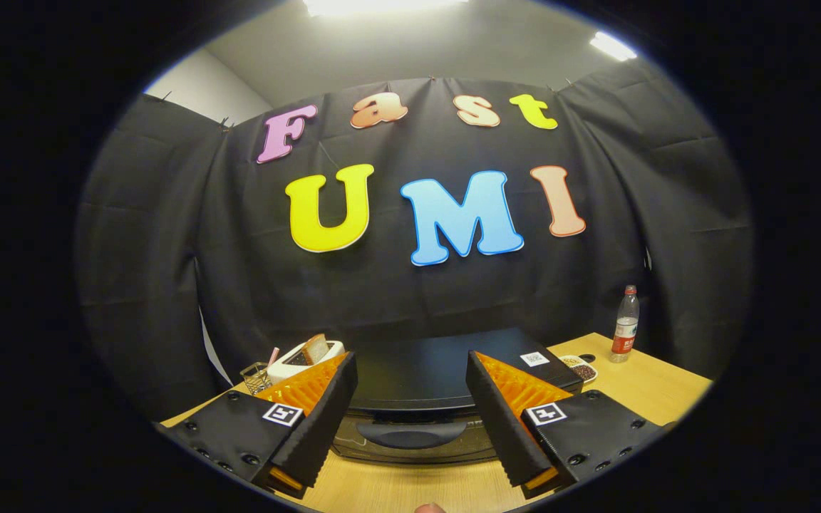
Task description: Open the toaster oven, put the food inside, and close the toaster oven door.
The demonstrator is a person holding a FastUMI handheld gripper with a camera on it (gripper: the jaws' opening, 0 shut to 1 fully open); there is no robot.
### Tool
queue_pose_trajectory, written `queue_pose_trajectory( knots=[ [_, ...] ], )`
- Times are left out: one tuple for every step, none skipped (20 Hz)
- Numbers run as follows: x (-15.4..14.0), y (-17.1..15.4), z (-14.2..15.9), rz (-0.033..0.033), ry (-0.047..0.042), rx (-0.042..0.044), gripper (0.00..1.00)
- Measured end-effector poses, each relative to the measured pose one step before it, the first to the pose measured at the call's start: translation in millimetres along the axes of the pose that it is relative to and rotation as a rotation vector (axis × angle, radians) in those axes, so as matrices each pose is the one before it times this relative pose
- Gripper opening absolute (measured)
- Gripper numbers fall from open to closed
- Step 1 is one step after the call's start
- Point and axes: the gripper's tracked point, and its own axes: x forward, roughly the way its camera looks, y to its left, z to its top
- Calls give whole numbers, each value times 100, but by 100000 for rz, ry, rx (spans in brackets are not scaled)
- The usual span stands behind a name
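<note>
A black toaster oven (428, 370) stands on the wooden table (656, 392) just ahead of my fingers, its door shut and the door handle (410, 432) low between them. My gripper (410, 360) is open, one finger on each side of the oven's front top edge, holding nothing. To the left, beyond the left finger, a slice of toast (316, 348) stands in a white dish (302, 358).
A small wire basket (256, 376) stands left of the white dish. To the right of the oven lie a small dish of dark bits (581, 369) and an upright plastic water bottle (624, 325). The black cloth wall hangs close behind the table.
</note>
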Motion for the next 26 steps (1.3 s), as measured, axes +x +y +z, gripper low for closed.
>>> queue_pose_trajectory(
  knots=[
    [528, 46, -664, -170, 1286, -697, 98],
    [467, 79, -558, -404, 1213, -652, 98],
    [387, 79, -691, -123, 1288, -432, 98],
    [488, 103, -629, -200, 1492, -301, 98],
    [520, 66, -664, -292, 1250, -331, 98],
    [400, 2, -466, -325, 1122, -334, 98],
    [355, 70, -637, -642, 1392, -413, 98],
    [248, 0, -447, -716, 1184, -187, 98],
    [322, -56, -582, -770, 1206, 124, 98],
    [168, -61, -494, -657, 1114, 293, 98],
    [124, -48, -394, -645, 1051, 321, 98],
    [52, -159, -304, -1105, 948, 240, 98],
    [37, -179, -579, -595, 1075, 419, 98],
    [82, -64, -53, -564, -300, -700, 98],
    [-84, 1, 4, -700, -392, -1122, 98],
    [-91, 93, -198, -99, 79, -973, 97],
    [-170, -6, -39, -149, 174, -1090, 97],
    [-162, 24, -172, -110, -105, -1427, 97],
    [-249, 29, -143, -65, 254, -828, 97],
    [-395, -137, -190, 26, -195, 207, 97],
    [-438, 20, -226, 160, 392, 250, 97],
    [-410, 64, -179, 66, -75, -435, 97],
    [-606, 99, -395, 120, 541, -716, 97],
    [-531, -18, -377, 133, 341, -258, 97],
    [-432, 34, -383, 367, 414, 140, 97],
    [-472, 38, -315, 307, -31, -97, 97]
  ],
)
